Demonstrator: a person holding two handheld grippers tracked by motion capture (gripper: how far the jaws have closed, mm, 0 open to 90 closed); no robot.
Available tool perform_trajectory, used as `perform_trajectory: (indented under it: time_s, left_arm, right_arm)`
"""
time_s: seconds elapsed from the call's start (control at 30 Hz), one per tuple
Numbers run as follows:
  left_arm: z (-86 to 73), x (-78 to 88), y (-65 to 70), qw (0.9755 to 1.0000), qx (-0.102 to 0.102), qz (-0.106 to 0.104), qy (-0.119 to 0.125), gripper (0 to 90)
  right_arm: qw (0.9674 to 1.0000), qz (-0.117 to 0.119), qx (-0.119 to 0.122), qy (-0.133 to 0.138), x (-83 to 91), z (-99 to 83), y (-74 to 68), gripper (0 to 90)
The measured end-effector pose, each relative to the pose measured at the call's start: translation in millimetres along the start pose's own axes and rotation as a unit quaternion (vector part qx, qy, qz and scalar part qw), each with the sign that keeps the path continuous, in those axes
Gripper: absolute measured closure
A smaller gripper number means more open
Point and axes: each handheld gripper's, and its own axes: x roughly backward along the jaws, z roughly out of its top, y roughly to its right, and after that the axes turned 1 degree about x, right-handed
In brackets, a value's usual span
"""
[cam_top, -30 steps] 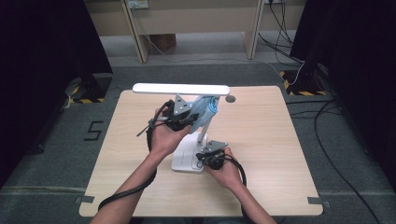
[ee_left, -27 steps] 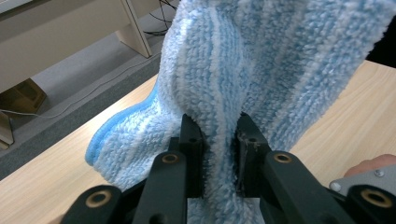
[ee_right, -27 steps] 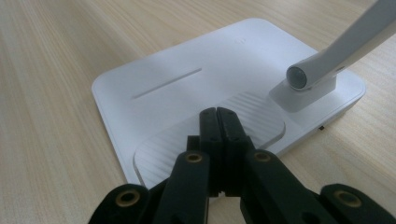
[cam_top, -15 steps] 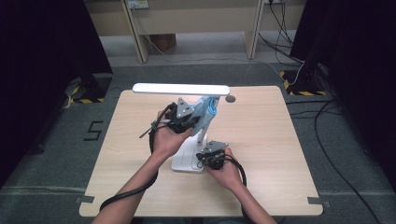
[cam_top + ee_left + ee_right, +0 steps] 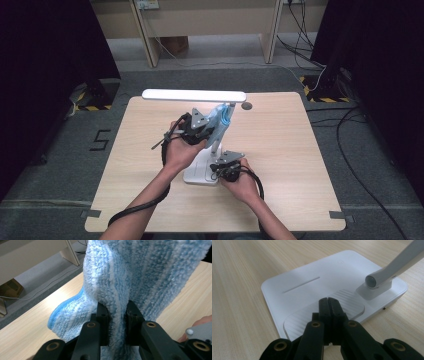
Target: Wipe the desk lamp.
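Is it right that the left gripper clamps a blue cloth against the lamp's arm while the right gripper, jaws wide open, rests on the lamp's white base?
Not quite. The right gripper has its jaws shut, pressed together on the lamp's white base, as the right gripper view shows. The left gripper does clamp the blue cloth.

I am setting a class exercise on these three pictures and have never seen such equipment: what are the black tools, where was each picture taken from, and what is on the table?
A person holds a hand tool with a two-jaw claw in each hand. One picture looks down from above the table; the other two come from cameras riding on each claw. On the table stands a white desk lamp. The left claw is shut on a fluffy blue cloth, held up against the lamp's arm. The right claw, jaws shut on nothing, rests over the lamp's flat base, apparently steadying it. A small dark round thing lies near the far edge.
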Motion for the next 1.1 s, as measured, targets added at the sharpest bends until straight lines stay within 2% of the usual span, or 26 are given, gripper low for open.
perform_trajectory:
  time_s: [0.3,0.43,0.93,1.1]
  left_arm:
    - [-9.2,-6.8,-2.2,0.9999,-0.004,-0.002,-0.015,75.9]
    - [-12.2,-9.1,-3.6,0.9998,-0.011,0.001,-0.017,76.0]
    - [-23.3,-17.4,-2.0,0.9996,-0.013,0.010,-0.024,75.9]
    - [-27.0,-19.0,-0.3,0.9993,-0.021,0.016,-0.027,75.9]
  right_arm:
    - [1.0000,0.001,0.001,0.000,-0.1,0.1,-0.1,90.0]
    - [1.0000,0.000,0.001,0.000,0.1,0.0,-0.1,90.0]
    - [1.0000,0.001,0.001,0.002,-0.1,-0.7,-0.6,90.0]
    - [1.0000,0.001,0.000,0.002,0.0,-0.8,-0.7,90.0]
